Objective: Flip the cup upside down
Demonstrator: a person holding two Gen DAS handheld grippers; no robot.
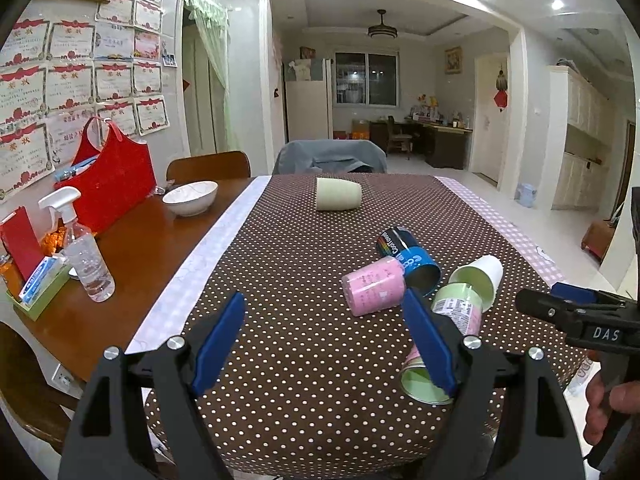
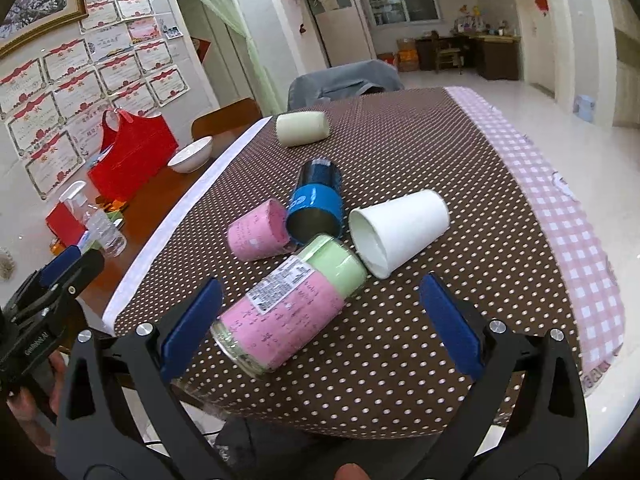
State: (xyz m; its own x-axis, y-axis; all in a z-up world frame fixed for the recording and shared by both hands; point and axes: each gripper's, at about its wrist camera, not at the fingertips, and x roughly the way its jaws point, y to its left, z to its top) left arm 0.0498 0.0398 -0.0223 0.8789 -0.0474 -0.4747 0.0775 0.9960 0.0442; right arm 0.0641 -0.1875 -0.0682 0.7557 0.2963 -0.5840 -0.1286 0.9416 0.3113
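Right tool (image 2: 320, 324) agape over pink-green cup (image 2: 288, 312); left tool's (image 1: 328, 340) blue pad hides cup's middle.

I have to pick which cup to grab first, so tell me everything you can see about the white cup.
The white cup is a plain tapered cup, paper or plastic by its look, with no print. It lies on its side on the brown polka-dot tablecloth, open mouth toward the camera in the right wrist view, narrow base pointing away. Its inside looks pale green in the left wrist view. Its rim seems to touch the green-and-pink can; the blue can lies just beside it. Neither gripper holds it.
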